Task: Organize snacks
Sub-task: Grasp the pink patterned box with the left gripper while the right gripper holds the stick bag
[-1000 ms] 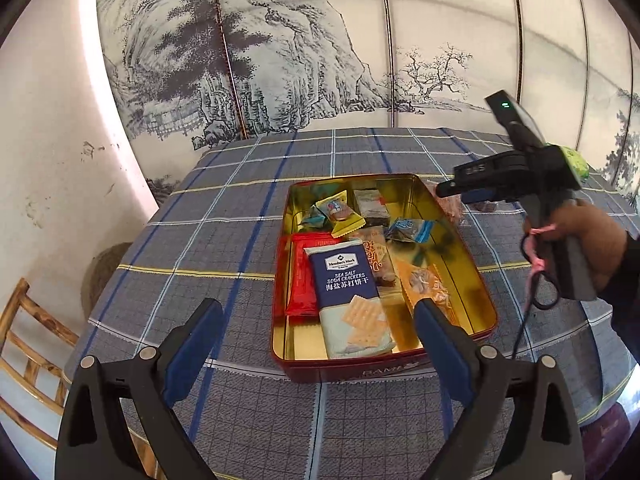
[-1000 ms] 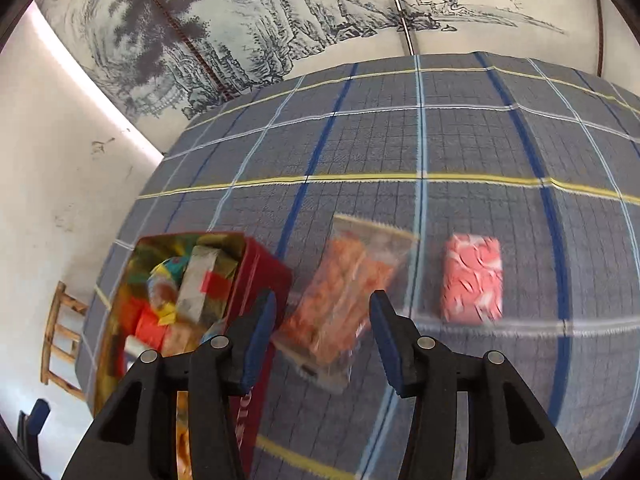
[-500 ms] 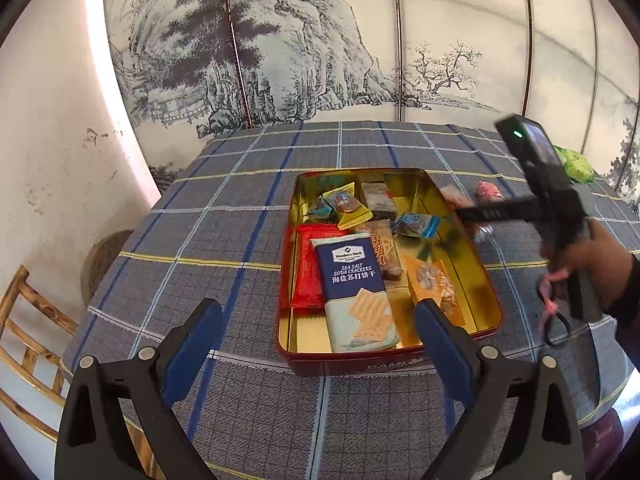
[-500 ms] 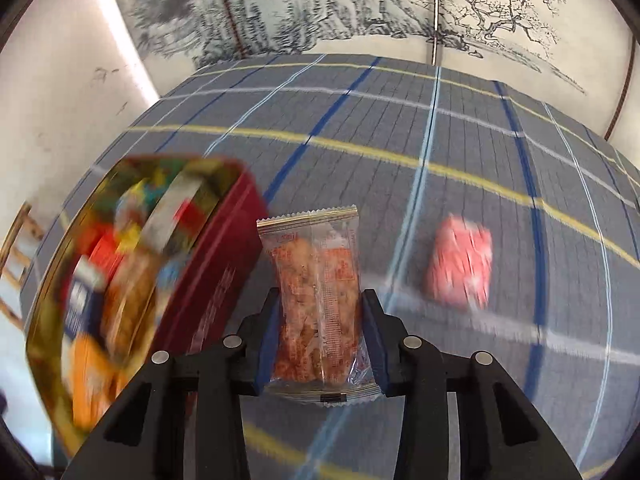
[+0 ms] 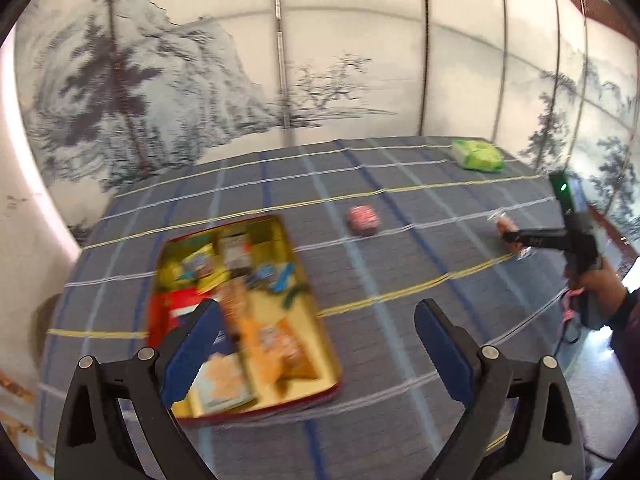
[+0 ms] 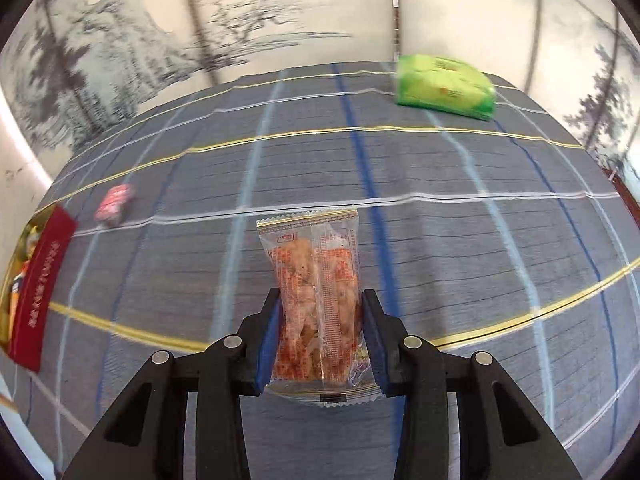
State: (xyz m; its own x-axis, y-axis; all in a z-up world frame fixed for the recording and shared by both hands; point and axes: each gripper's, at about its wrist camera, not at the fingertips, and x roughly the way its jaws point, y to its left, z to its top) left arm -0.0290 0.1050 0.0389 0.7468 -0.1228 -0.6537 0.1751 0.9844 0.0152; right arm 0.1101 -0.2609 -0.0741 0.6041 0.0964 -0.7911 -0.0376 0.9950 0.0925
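Count of what we see on the table

We count 2 grippers: left gripper (image 5: 316, 344), jaws wide apart, and right gripper (image 6: 320, 340), closed on 1 clear orange snack packet (image 6: 316, 296). 1 red tin (image 5: 256, 408) w/ gold inside sits near left, approx. a dozen wrapped snacks in it; too blurred for an exact no. Loose on the plaid cloth (image 6: 460, 248): 1 small pink packet (image 6: 114, 204) mid-left, 1 green pack (image 6: 444, 86) far right.

Bright, even daylight, soft shadows only. Heavy motion blur on the tin (image 5: 240, 312) and tabletop (image 5: 400, 280) stripes in left view; right view smears at the sides, centre sharp. Strong fisheye bending, black vignette corners.
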